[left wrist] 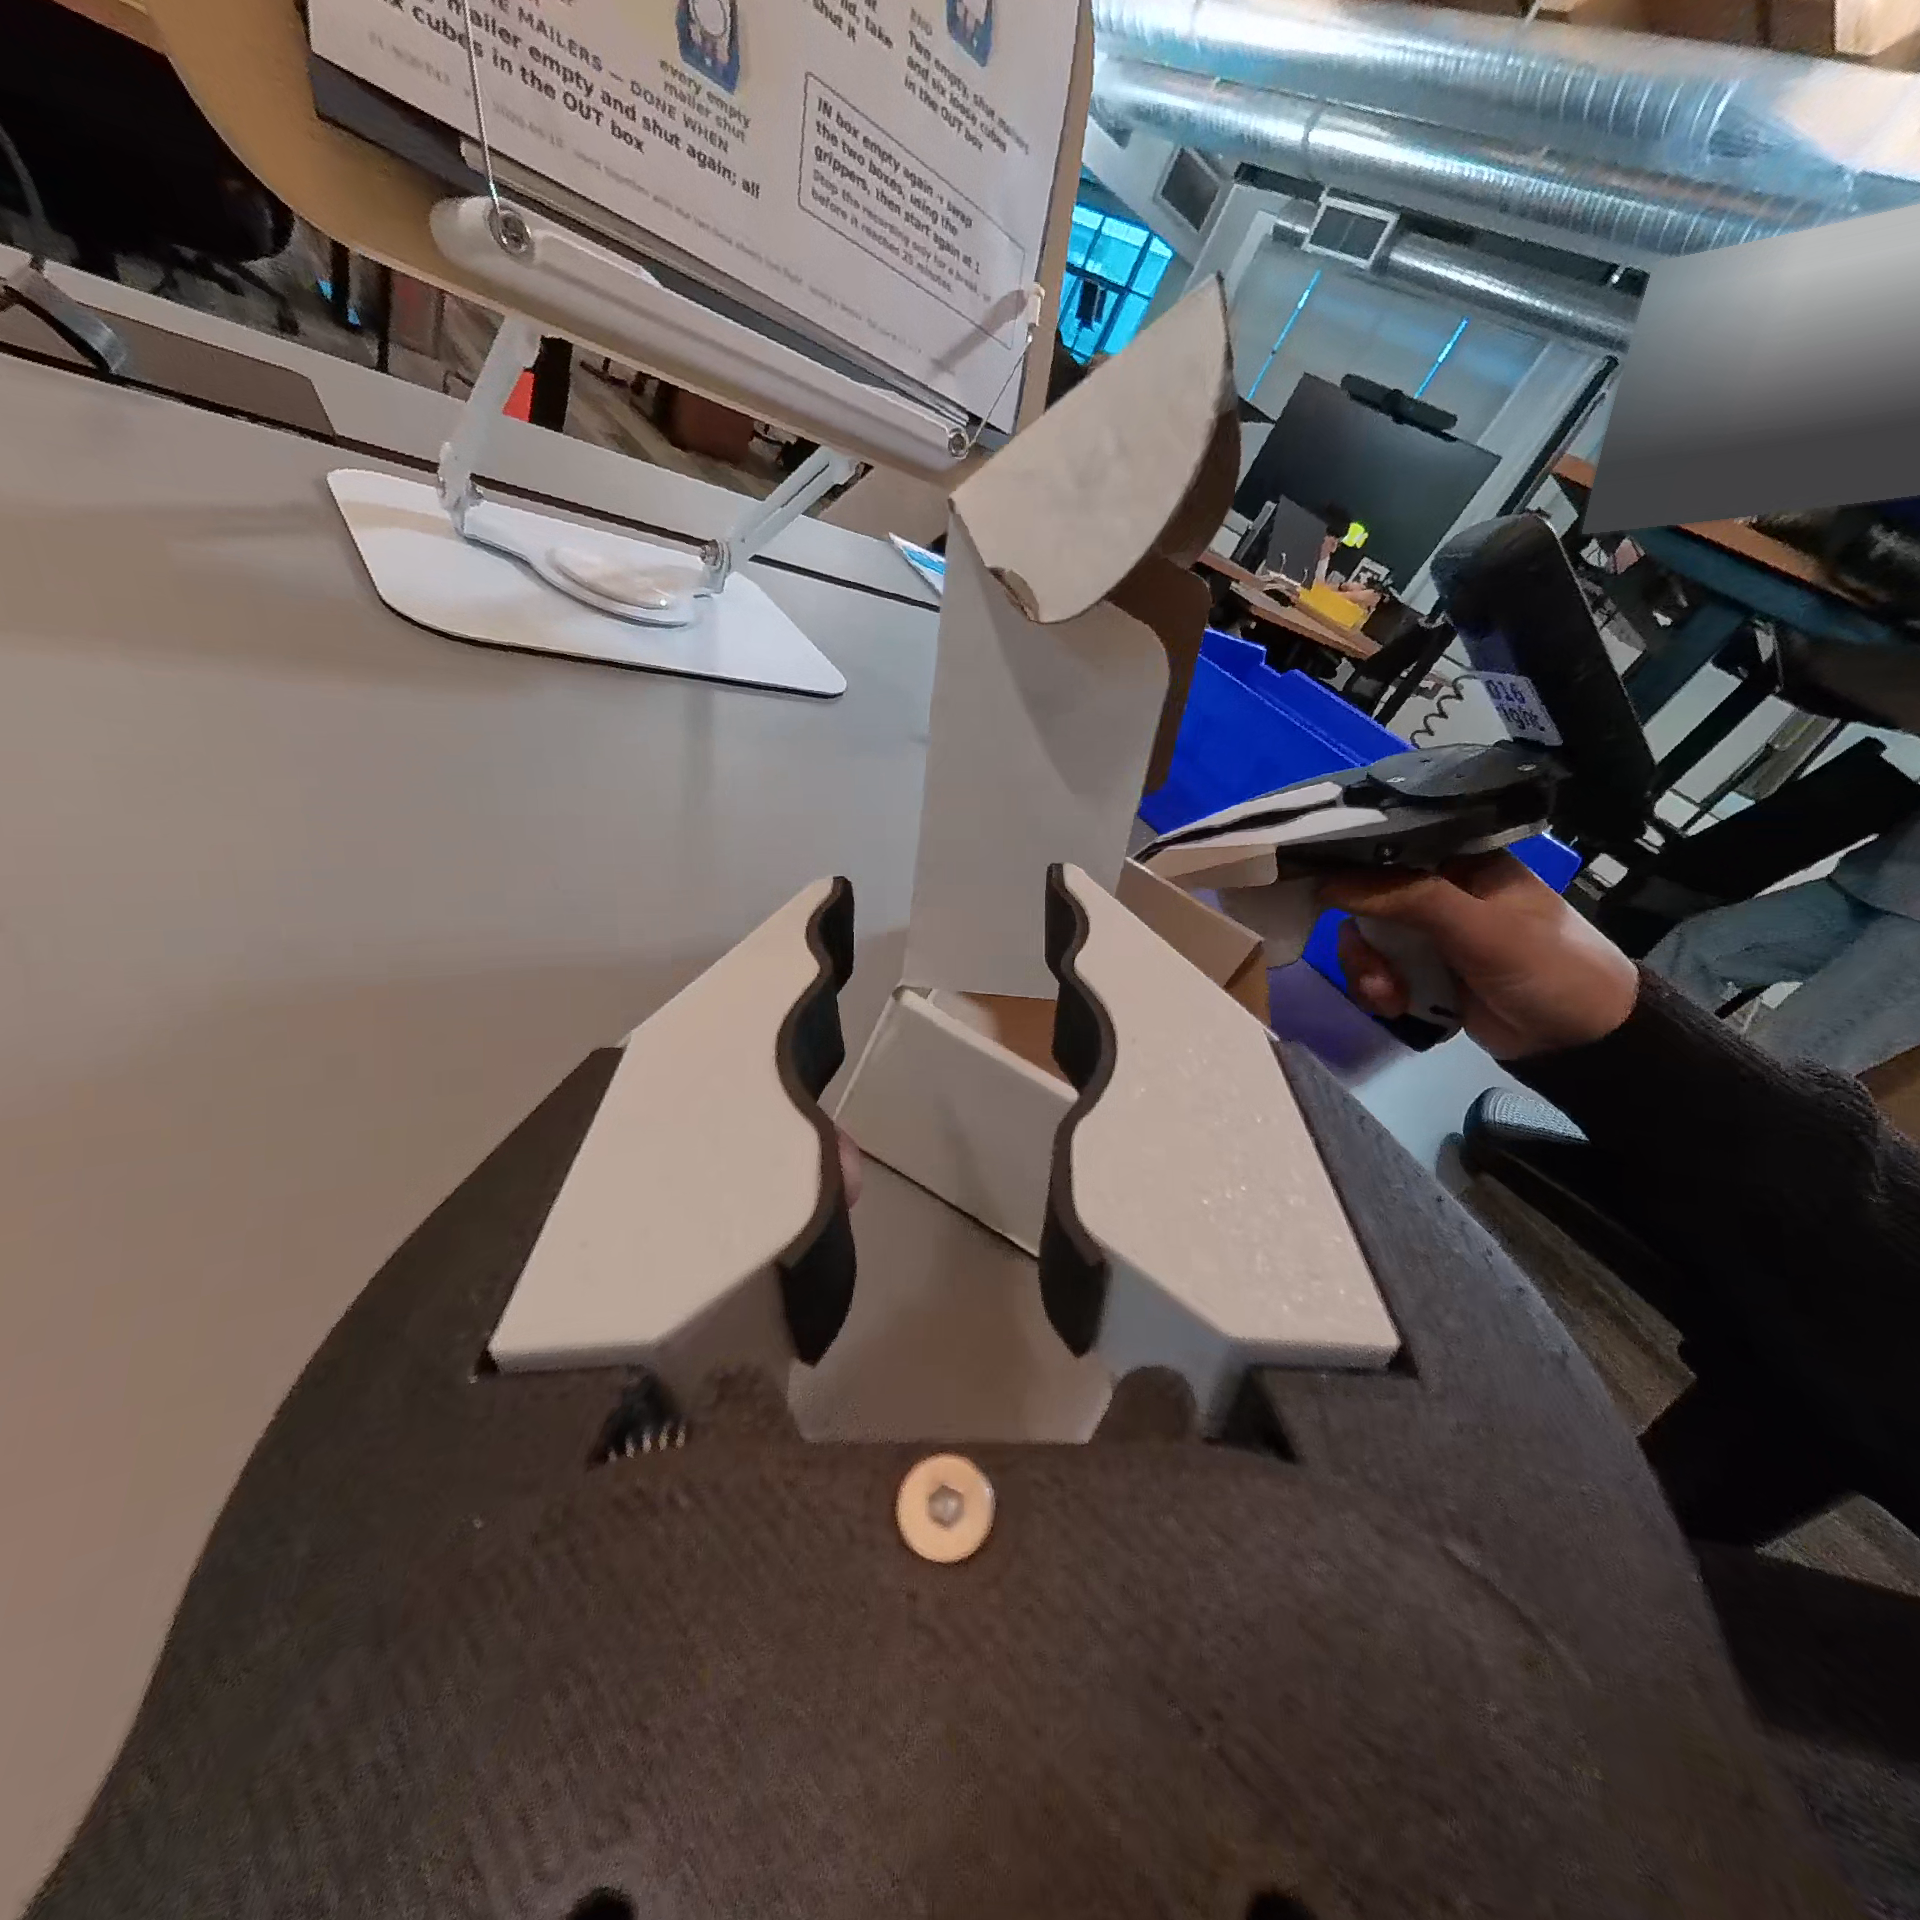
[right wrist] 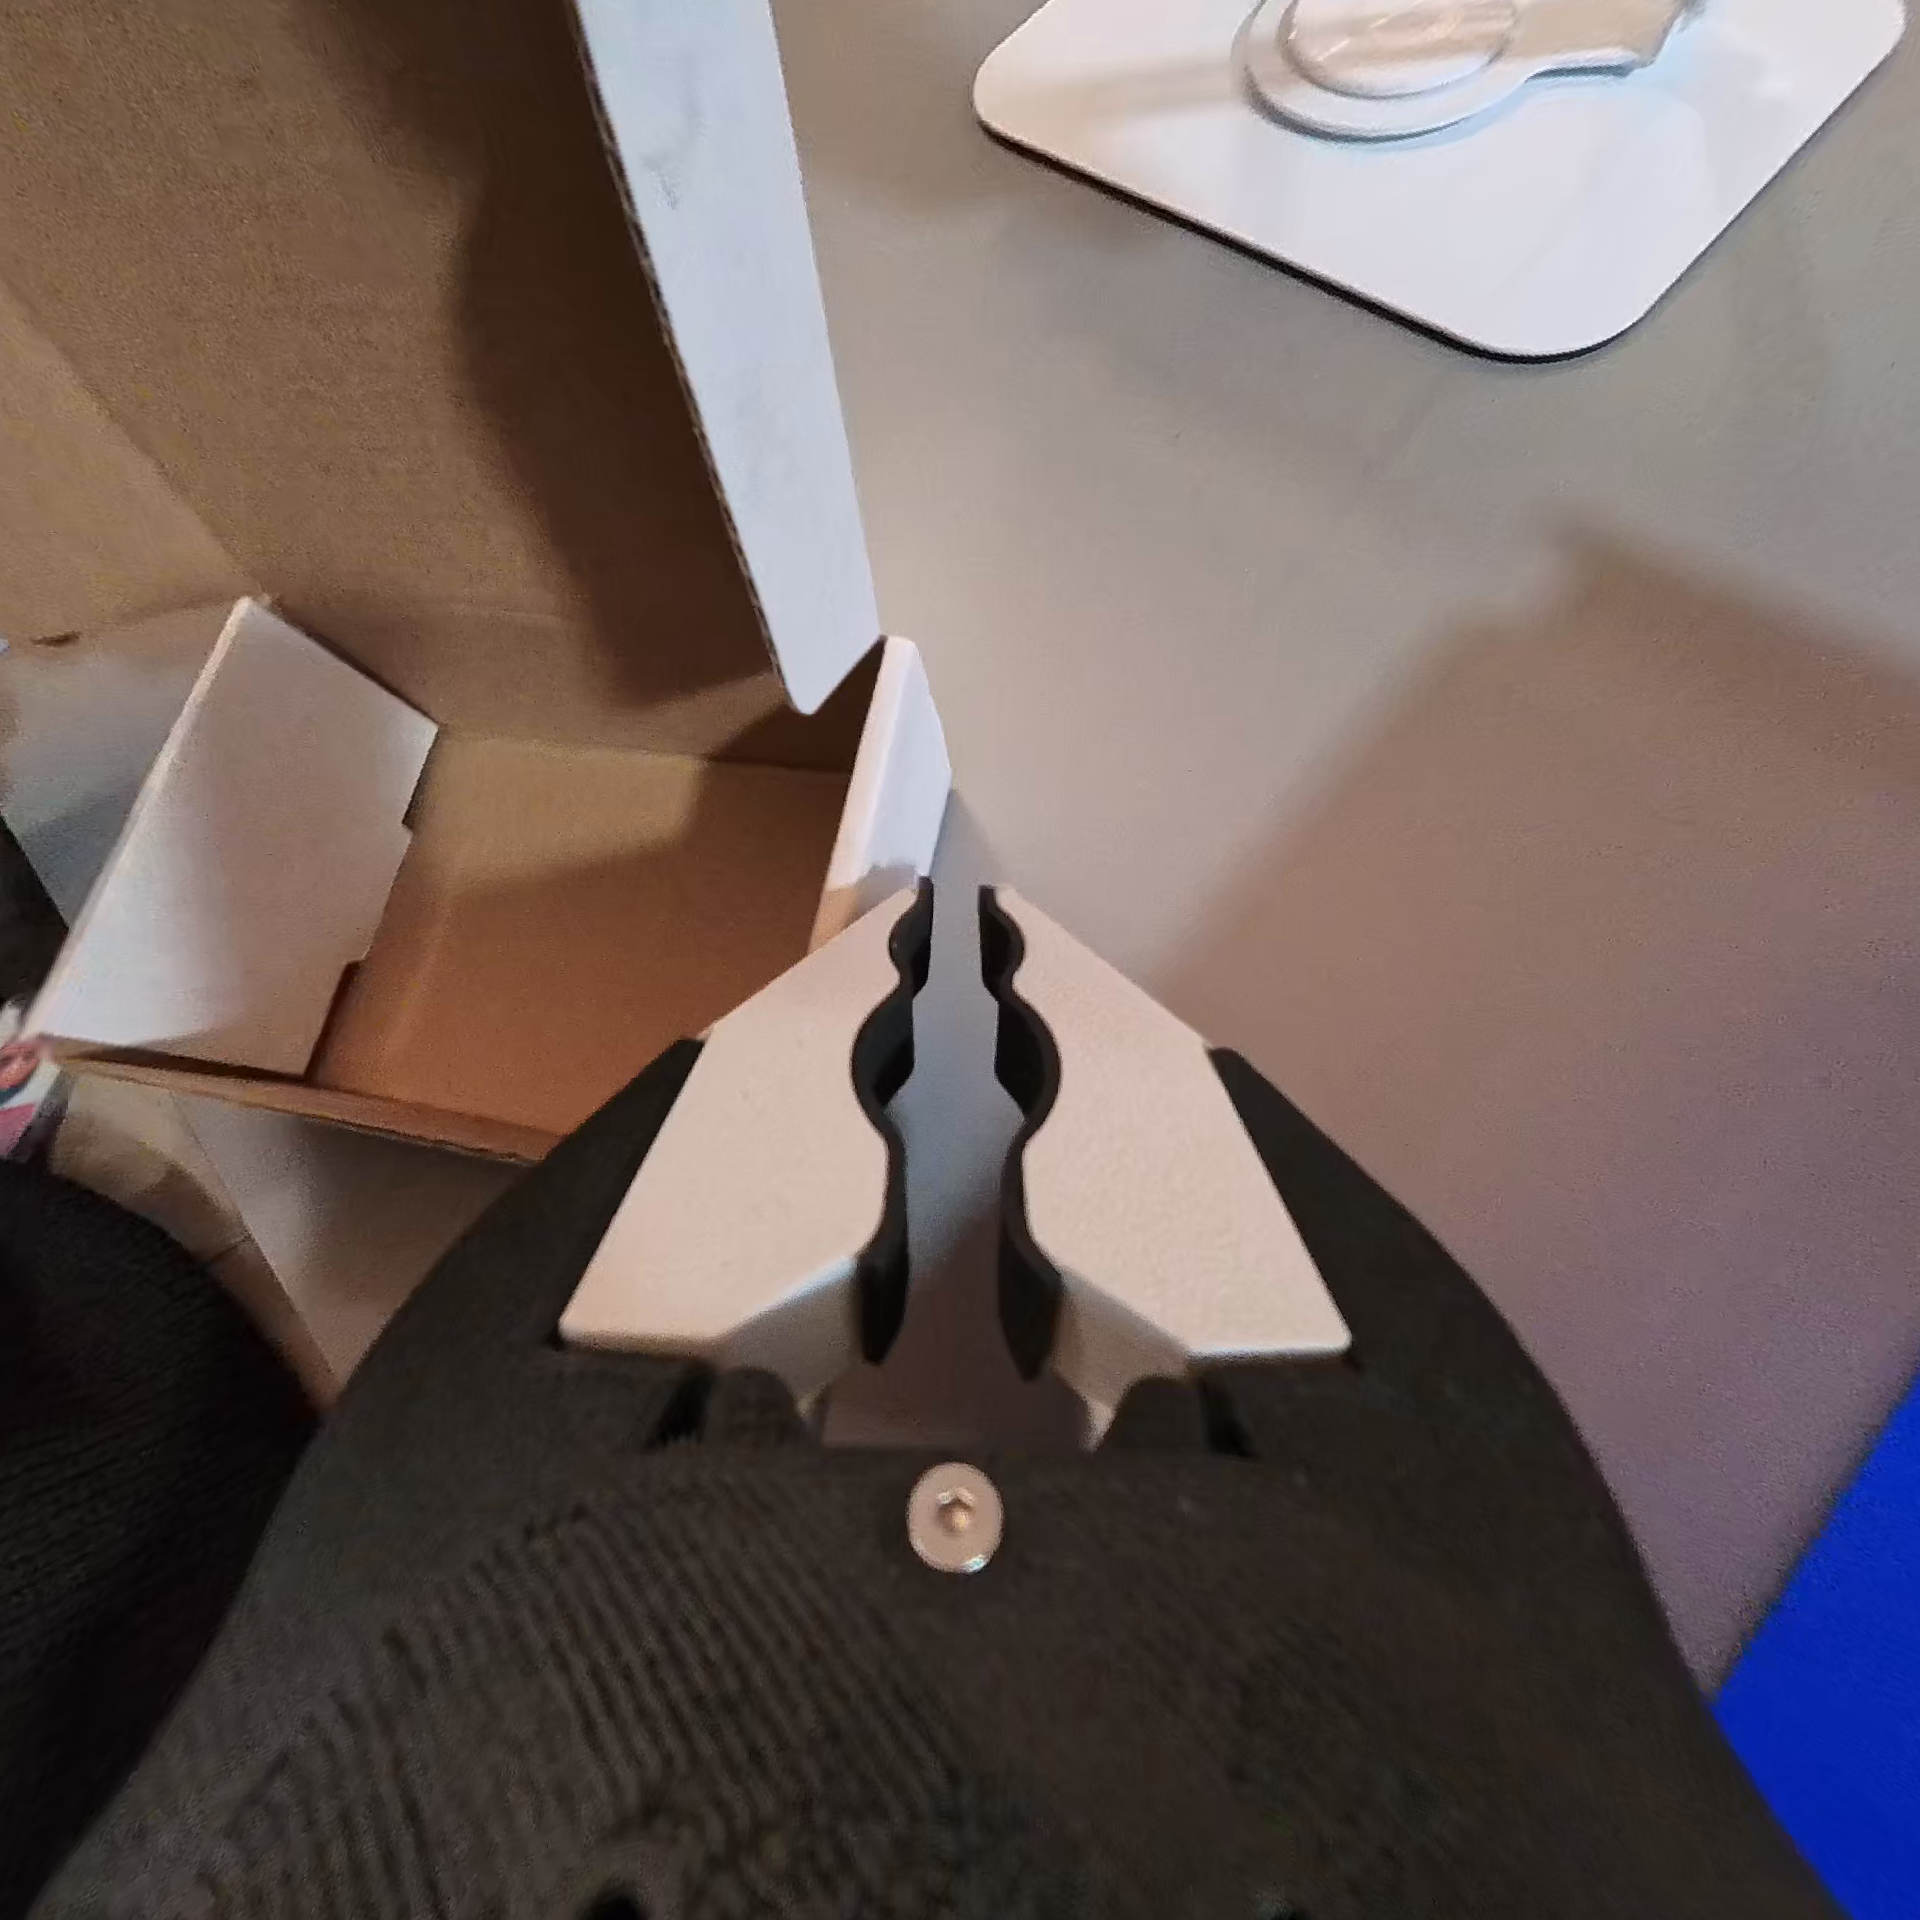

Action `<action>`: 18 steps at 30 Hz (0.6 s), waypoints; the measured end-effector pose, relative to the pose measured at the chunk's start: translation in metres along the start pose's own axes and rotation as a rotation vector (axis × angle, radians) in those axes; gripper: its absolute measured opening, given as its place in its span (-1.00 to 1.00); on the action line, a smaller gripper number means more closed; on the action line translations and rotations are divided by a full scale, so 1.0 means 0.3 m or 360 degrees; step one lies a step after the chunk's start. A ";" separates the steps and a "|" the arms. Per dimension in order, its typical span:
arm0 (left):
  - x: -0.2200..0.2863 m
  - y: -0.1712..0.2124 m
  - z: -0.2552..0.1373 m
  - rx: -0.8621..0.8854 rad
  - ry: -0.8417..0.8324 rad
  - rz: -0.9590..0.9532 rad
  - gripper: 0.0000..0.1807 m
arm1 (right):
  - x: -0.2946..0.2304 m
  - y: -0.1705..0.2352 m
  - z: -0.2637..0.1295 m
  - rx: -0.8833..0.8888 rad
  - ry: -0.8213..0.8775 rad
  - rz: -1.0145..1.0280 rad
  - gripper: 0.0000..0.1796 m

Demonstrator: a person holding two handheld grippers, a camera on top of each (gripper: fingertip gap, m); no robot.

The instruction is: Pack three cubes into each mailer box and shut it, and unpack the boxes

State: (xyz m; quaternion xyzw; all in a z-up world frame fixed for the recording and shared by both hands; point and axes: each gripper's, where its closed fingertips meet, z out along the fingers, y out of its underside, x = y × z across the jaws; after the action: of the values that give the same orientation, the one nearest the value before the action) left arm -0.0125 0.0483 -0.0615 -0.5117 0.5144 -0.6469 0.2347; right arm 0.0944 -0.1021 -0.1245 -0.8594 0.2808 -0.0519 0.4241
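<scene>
1. Left wrist view: A grey table (left wrist: 312, 831) runs back to a white tablet stand (left wrist: 582, 582) carrying a printed instruction sheet (left wrist: 727, 125), with silver ducting overhead in an open workshop and a blue bin (left wrist: 1278, 727) at the table's far side.
2. The left gripper (left wrist: 951, 914) stands with a wide gap between its fingers, gripping nothing; a white mailer box (left wrist: 966, 1122) sits in that gap, its lid (left wrist: 1029, 790) raised upright.
3. To the right, a person's hand (left wrist: 1475, 966) brings the right gripper (left wrist: 1205, 852) up against the lid's far side; whether it touches cannot be told.
4. Right wrist view: The same grey table (right wrist: 1351, 727) fills the frame, the stand's base (right wrist: 1455, 187) at the top and a blue strip at lower right.
5. The right gripper (right wrist: 956, 894) shows only a narrow slit between its fingers and holds nothing.
6. Its tips hang just beside the near corner of the open mailer box (right wrist: 582, 914), whose brown interior looks empty; bare tabletop lies to the right.
</scene>
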 end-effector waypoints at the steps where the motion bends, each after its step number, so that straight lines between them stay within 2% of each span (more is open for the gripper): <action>1: -0.002 0.002 0.002 -0.0004 -0.0006 0.0009 -0.61 | -0.009 0.002 0.004 -0.0004 -0.0020 0.0000 -0.92; 4: -0.010 0.010 0.008 -0.0017 -0.0030 0.0053 -0.62 | -0.070 0.004 0.016 -0.0002 -0.0166 -0.0007 -1.00; 7: -0.043 -0.003 0.006 0.0008 -0.0105 0.0061 -0.72 | -0.115 0.018 0.023 -0.0024 -0.0259 -0.0054 -1.00; 11: -0.071 -0.014 0.007 0.0019 -0.0122 0.0009 -0.71 | -0.132 0.021 0.009 0.0007 -0.0320 -0.0046 -0.98; 16: -0.066 -0.013 0.022 0.0005 -0.0093 0.0028 -0.71 | -0.042 -0.133 -0.063 0.0489 -0.0047 0.0007 -1.00; 18: -0.059 -0.005 0.032 -0.0025 -0.0069 0.0065 -0.70 | -0.076 -0.185 -0.083 0.0647 -0.0098 0.0009 -1.00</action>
State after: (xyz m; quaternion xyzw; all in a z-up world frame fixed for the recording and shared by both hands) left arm 0.0029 0.0595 -0.0679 -0.5168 0.5246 -0.6266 0.2549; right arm 0.0916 -0.0807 -0.0633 -0.7566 0.2538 -0.0801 0.5973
